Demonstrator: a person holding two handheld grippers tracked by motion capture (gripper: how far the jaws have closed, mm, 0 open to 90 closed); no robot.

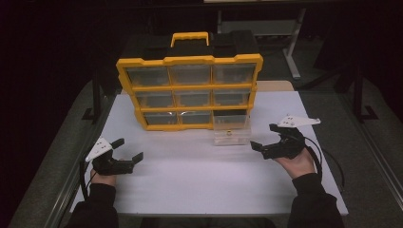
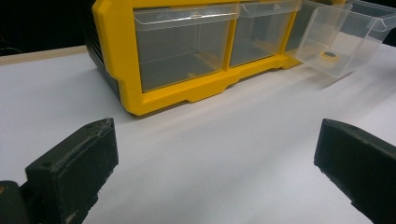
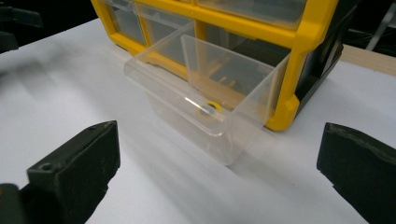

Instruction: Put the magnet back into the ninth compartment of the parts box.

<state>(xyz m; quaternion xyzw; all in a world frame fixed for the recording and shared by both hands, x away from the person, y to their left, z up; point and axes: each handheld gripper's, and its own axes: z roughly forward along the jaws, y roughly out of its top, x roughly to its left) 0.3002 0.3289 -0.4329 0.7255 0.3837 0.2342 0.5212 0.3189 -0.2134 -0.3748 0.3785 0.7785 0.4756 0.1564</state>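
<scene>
**Both grippers spread and empty; clear drawer pulled out ahead of the right one**

The left gripper (image 1: 128,149) is held low over the white table (image 1: 199,185), jaws spread wide, nothing between them. In the left gripper view the two black fingers (image 2: 74,172) stand far apart with bare table surface in the gap. Ahead of them, beyond a stretch of table, the bottom-left corner of the yellow organizer (image 2: 140,88) is seen, its clear closed drawers facing the jaws.

The right gripper (image 1: 266,137) is likewise released, jaws wide, gripping nothing. In the right gripper view its fingers (image 3: 77,170) flank an open span of table. The clear drawer (image 3: 205,107) lies just ahead of that gap, slightly beyond the fingertips and apart from them. It is pulled forward out of the organizer's bottom-right slot, its front end on the table. Whether its rear is still seated in the slot cannot be told.

Inside the drawer, on its floor near the front wall, a small yellow ring (image 3: 208,108) is noted. From the left fingers the same drawer (image 2: 336,42) is seen well off to the far right.

In the high view the drawer (image 1: 231,130) sits nearer the right gripper than the left, the organizer (image 1: 190,88) standing upright behind it, handle on top.
</scene>
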